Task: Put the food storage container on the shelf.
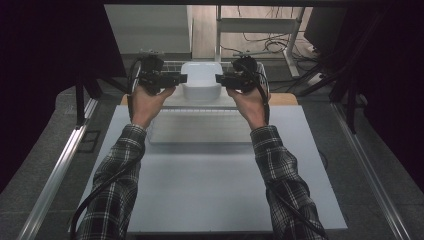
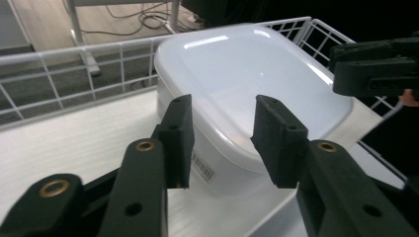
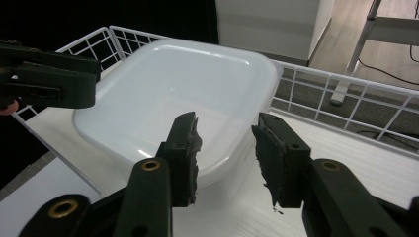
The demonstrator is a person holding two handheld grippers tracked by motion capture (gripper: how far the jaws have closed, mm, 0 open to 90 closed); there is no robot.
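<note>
**Flanking a White Lidded Tub From Both Sides**

Sitting inside a white wire basket (image 1: 172,64) at the table's (image 1: 210,175) far edge, the white plastic container (image 1: 201,80) is wearing a barcode sticker (image 2: 203,168) on its side wall, its print too small to read. The left gripper (image 1: 181,78) and right gripper (image 1: 220,78) are hovering just beside opposite ends of the container, each with jaws partly open and nothing between the pads. The high view is hiding that sticker; the left gripper view is showing it.
</note>
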